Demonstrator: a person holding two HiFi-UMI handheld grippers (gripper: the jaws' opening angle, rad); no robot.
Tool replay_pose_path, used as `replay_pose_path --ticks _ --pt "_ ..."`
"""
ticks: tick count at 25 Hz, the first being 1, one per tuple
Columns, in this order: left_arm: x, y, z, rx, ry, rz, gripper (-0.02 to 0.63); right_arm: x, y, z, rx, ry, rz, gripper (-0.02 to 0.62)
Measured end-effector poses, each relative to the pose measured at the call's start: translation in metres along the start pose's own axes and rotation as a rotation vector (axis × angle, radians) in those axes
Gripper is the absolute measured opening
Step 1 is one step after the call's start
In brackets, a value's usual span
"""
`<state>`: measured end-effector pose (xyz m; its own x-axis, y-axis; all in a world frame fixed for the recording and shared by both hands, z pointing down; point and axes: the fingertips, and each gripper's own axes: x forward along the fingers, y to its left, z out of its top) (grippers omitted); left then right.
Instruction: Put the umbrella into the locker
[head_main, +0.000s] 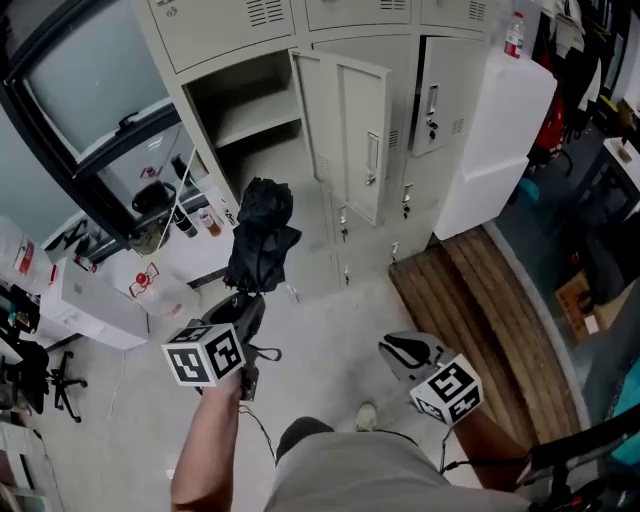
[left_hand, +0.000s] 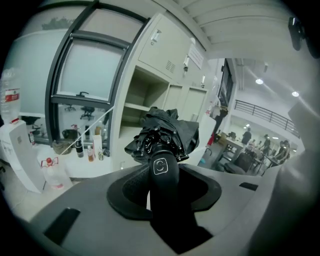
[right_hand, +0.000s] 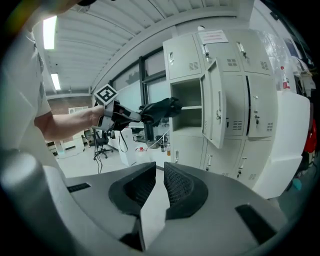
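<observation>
While the person's left forearm (head_main: 208, 440) reaches forward, the left gripper (left_hand: 164, 186) has both jaws clamped on the black handle (left_hand: 161, 169) of the umbrella (head_main: 262, 235). The jaws stand fairly wide because the handle fills the space between the pads. The umbrella is folded, with its black canopy bunched and loose. It is held in the air, pointing away from the person toward the locker (head_main: 230, 45), and is not yet inside. The right gripper (right_hand: 159, 186) hangs lower and to the right with nothing in it. Its pads are close together, and only a narrow slit of floor shows between them. One shoe (head_main: 367, 415) shows on the pale floor between the two arms. Wooden planks (head_main: 480, 310) lie on the floor to the right. Ahead, one locker door (head_main: 352, 130) stands swung open, showing a bare compartment (head_main: 250, 150) with a shelf (head_main: 255, 118) across it. From the right gripper view the canopy sits just in front of that opening, at about shelf height. Small bottles (head_main: 192, 222) stand on a white ledge left of the locker, under a dark-framed window (head_main: 90, 85). A tall white cabinet (head_main: 495, 140) stands to the right of the locker with a bottle (head_main: 514, 35) on top.
</observation>
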<state>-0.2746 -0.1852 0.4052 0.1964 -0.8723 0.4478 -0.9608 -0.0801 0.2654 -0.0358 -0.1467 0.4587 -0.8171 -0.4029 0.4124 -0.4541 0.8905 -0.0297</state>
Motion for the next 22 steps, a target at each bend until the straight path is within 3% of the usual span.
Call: replay_pose_path --ticks 11,22 --pt "0.107 0.052 0.137 0.042 -0.057 0.052 0.163 0.055 -0.073 0.004 0.085 0.012 -0.027 0.018" --pt "0.222 0.099 0.257 0.058 -0.074 0.074 0.164 0.111 -0.129 0.063 0.124 -0.036 -0.107 0.018"
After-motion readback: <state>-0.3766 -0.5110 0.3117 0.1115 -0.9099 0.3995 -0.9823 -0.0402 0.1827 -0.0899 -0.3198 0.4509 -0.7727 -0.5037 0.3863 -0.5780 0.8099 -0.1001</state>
